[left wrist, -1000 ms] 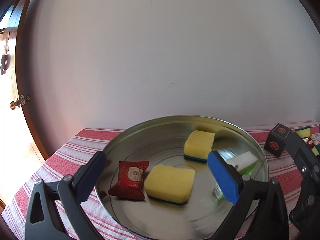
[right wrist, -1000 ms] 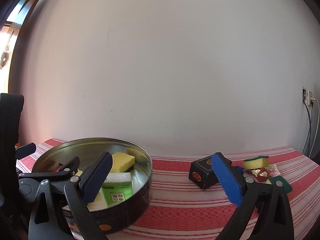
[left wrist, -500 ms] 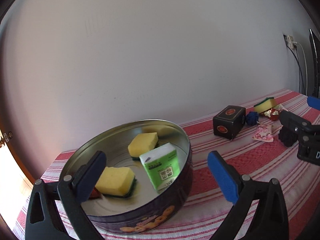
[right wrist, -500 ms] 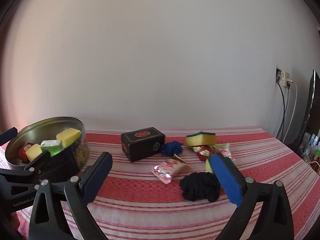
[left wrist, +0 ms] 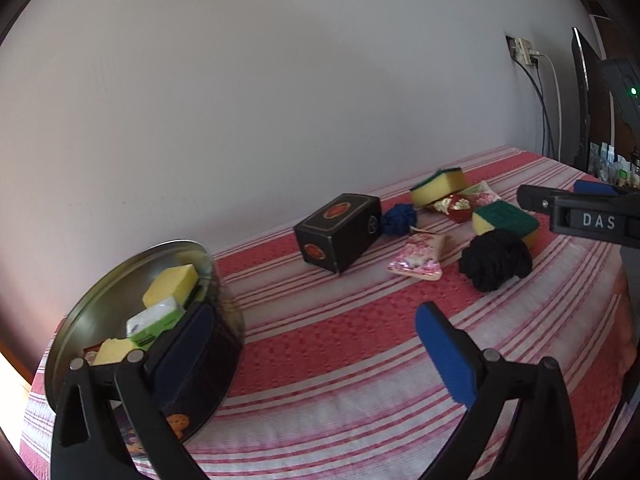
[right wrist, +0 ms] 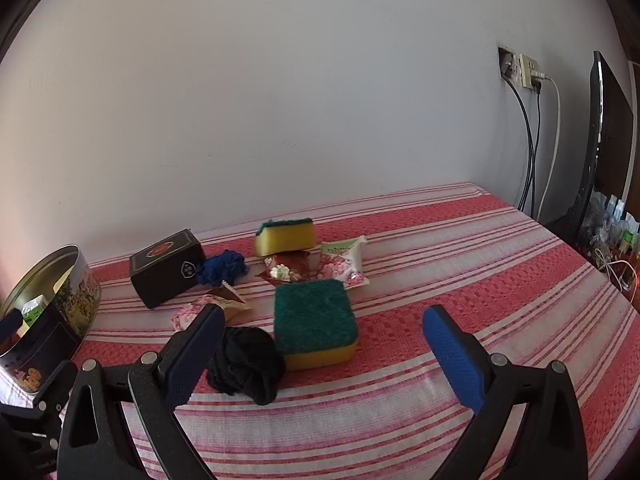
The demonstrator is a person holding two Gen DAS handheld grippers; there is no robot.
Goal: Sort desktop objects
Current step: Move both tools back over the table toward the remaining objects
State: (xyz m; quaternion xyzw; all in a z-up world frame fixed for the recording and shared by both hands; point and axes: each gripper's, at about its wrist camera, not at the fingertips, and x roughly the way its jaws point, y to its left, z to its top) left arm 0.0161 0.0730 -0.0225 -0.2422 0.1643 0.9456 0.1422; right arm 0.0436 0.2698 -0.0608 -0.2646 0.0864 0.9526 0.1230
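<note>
A round metal tin (left wrist: 84, 304) (right wrist: 76, 280) at the table's left holds yellow sponges (left wrist: 170, 280), a green-white tissue pack (left wrist: 154, 320) and a red packet. Loose on the striped cloth lie a black box (left wrist: 340, 232) (right wrist: 166, 266), a blue cloth ball (right wrist: 224, 266), a black cloth ball (right wrist: 244, 364) (left wrist: 496, 258), a green-topped sponge (right wrist: 314, 320), another sponge (right wrist: 286, 236) behind it and pink snack packets (left wrist: 418, 256) (right wrist: 346, 262). My left gripper (left wrist: 316, 344) is open beside the tin. My right gripper (right wrist: 320, 348) is open just before the black ball and green-topped sponge.
A white wall runs behind the table. At the right are a wall socket with cables (right wrist: 528, 140), a dark monitor edge (right wrist: 600, 140) and small bottles (right wrist: 616, 228). The right gripper's body (left wrist: 580, 216) juts into the left wrist view at the right.
Both grippers swung right, away from the tin, which now sits at the left edge of each view. The loose pile came closer to the right gripper. Both stayed open.
</note>
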